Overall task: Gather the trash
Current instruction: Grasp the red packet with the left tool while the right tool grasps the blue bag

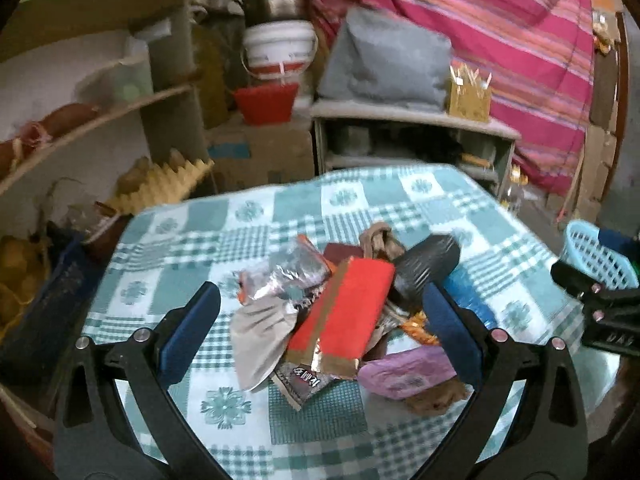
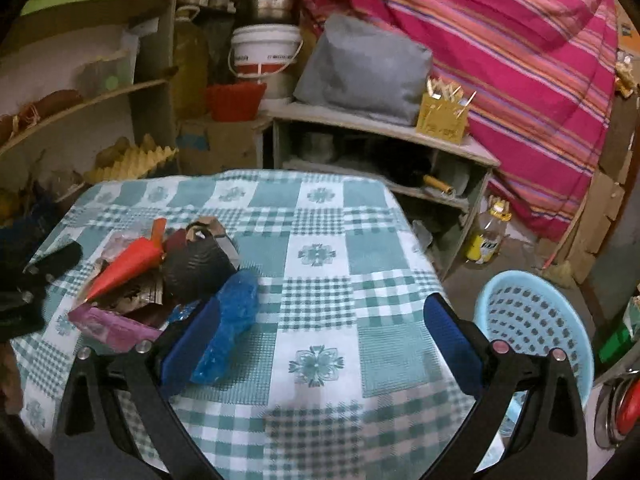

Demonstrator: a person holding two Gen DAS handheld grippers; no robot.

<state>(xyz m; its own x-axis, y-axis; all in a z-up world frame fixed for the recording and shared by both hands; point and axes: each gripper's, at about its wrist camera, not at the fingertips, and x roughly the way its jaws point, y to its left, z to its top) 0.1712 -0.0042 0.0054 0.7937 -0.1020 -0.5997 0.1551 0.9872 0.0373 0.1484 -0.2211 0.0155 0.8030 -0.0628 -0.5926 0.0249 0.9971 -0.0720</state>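
A pile of trash lies on the green checked tablecloth [image 1: 304,208]: a red and gold box [image 1: 344,312], a silver foil wrapper [image 1: 280,276], a grey wrapper [image 1: 260,340], a black pouch [image 1: 424,264], a purple packet [image 1: 408,372] and a blue plastic bag [image 1: 468,296]. My left gripper [image 1: 320,328] is open, its jaws either side of the pile just above it. My right gripper [image 2: 320,340] is open and empty over bare cloth, right of the pile; its left finger is next to the blue bag [image 2: 232,320]. A light blue basket [image 2: 536,328] stands off the table's right edge.
Shelves [image 1: 100,120] with clutter stand at the left. A white bucket [image 1: 280,52], a red tub [image 1: 264,104] and a low cabinet [image 1: 412,136] with a grey cushion stand behind the table. A pink striped cloth [image 1: 500,40] hangs at the right. A bottle [image 2: 488,236] stands on the floor.
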